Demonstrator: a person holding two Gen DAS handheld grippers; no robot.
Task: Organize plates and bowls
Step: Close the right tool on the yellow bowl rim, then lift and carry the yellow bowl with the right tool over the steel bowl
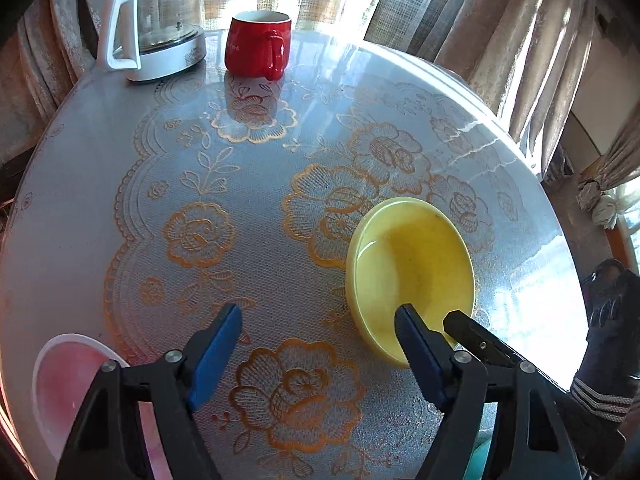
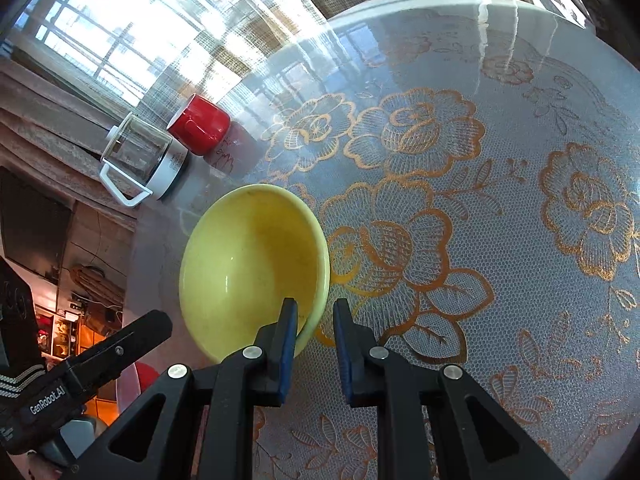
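Legible: "GenRobot.AI" on the left tongs (image 1: 320,320). White writing on the red mug (image 1: 256,46), far ahead, is unreadable. The pink plate (image 1: 64,376) is cut off behind their left arm. Left tongs stand wide and hold nothing. Right tongs (image 2: 314,314) are narrow, clamping the near rim of the yellow bowl (image 2: 248,264), which is glossy and faintly stained.

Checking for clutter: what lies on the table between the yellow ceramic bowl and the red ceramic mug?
Nothing: left wrist view shows only bare floral lace tablecloth between the yellow ceramic bowl and red ceramic mug.
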